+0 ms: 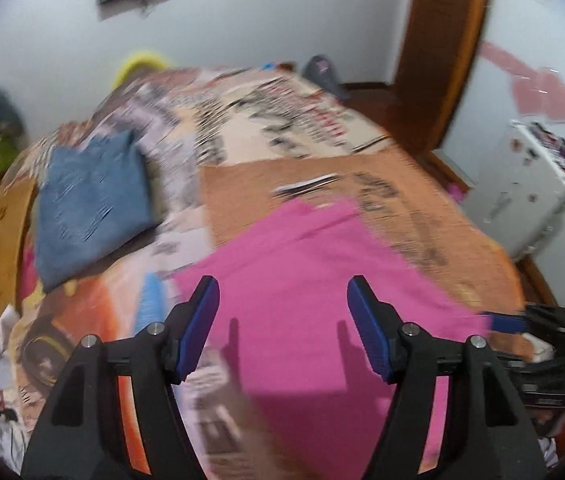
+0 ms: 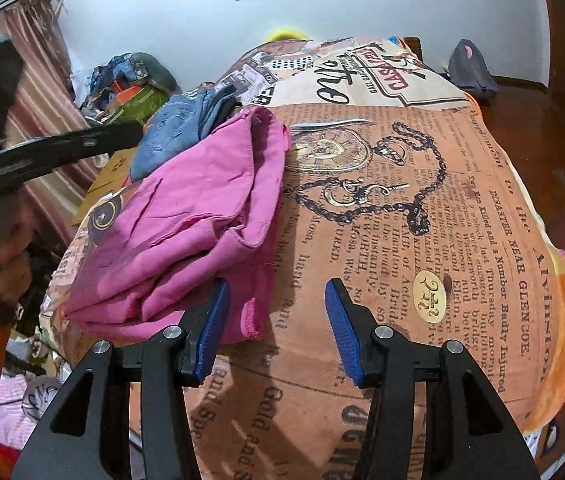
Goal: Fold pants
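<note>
The pink pants (image 2: 186,216) lie folded in a thick bundle on the newspaper-print bedspread (image 2: 422,208). In the blurred left wrist view the pink pants (image 1: 302,280) fill the area below and ahead of my left gripper (image 1: 282,300), which is open and empty above them. My right gripper (image 2: 276,312) is open and empty, just right of the bundle's near corner, with its left finger (image 2: 212,332) beside the hem. The left gripper also shows in the right wrist view (image 2: 42,152) as a dark blurred shape above the bundle's left side.
Folded blue jeans (image 1: 90,200) lie on the bed beyond the pink pants, also in the right wrist view (image 2: 178,136). A white box (image 1: 522,184) stands off the bed's right side. Cluttered clothes (image 2: 130,76) sit by the wall. A wooden floor (image 2: 522,112) lies to the right.
</note>
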`<move>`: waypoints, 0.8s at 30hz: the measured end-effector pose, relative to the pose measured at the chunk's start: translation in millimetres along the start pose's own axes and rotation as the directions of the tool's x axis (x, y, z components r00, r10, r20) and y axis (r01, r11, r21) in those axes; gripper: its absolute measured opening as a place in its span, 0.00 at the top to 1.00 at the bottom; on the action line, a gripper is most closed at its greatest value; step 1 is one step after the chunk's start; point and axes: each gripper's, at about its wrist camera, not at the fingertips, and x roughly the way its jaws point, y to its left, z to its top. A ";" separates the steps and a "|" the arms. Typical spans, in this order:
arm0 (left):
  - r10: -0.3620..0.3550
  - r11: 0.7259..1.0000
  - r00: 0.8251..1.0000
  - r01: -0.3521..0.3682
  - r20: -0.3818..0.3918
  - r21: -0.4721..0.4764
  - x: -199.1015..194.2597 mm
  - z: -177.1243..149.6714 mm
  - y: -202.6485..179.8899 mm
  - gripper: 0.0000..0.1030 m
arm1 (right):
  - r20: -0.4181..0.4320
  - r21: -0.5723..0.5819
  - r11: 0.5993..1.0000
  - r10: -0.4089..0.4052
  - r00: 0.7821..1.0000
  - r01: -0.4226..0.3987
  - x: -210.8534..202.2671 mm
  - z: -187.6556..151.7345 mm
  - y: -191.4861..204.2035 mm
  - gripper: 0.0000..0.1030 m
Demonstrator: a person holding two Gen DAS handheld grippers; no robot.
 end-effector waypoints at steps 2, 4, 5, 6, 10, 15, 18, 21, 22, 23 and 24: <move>0.045 0.999 0.998 -0.046 -0.039 -0.010 16.6 -1.4 20.6 0.36 | -0.002 0.000 1.000 0.004 1.000 -0.004 0.0 -1.3 2.0 0.55; 0.081 0.997 0.995 -0.082 -0.058 -0.010 29.0 -2.1 35.0 0.36 | -0.011 0.006 1.000 0.009 1.000 -0.009 1.9 -3.0 4.1 0.55; 0.091 0.996 0.994 -0.092 -0.067 -0.015 35.5 -2.8 41.3 0.36 | -0.018 0.007 1.000 0.012 1.000 -0.012 2.8 -4.1 4.7 0.55; 0.097 0.995 0.993 -0.098 -0.073 -0.019 41.0 -2.9 46.5 0.36 | -0.026 0.006 1.000 0.012 1.000 -0.012 4.0 -5.4 5.8 0.55; 0.155 0.988 0.982 -0.155 -0.104 0.009 72.9 0.0 60.5 0.33 | -0.056 -0.026 1.000 -0.012 0.998 0.011 11.2 -11.2 12.1 0.55; 0.107 0.993 0.985 -0.112 -0.136 -0.028 100.6 -18.3 79.5 0.21 | -0.055 -0.054 0.998 -0.043 0.998 0.040 23.3 -7.6 3.4 0.41; 0.067 0.994 0.988 -0.078 -0.139 -0.080 95.9 -27.0 91.7 0.21 | -0.060 -0.065 0.997 -0.043 0.997 0.039 29.5 -1.5 -4.8 0.41; 0.086 0.993 0.987 -0.096 -0.133 -0.066 85.7 -37.5 91.9 0.21 | -0.065 -0.089 0.995 -0.055 0.996 0.049 35.4 5.9 -11.8 0.41; 0.091 0.993 0.987 -0.100 -0.133 -0.061 83.5 -39.1 91.1 0.22 | -0.067 -0.096 0.994 -0.060 0.996 0.053 37.1 8.5 -13.8 0.41; 0.094 0.993 0.986 -0.102 -0.135 -0.056 78.8 -43.7 90.3 0.24 | -0.066 -0.103 0.993 -0.066 0.996 0.059 38.6 11.2 -15.9 0.41; 0.090 0.993 0.986 -0.099 -0.140 -0.058 76.3 -46.4 90.6 0.25 | -0.069 -0.110 0.992 -0.070 0.995 0.062 41.3 15.2 -19.0 0.41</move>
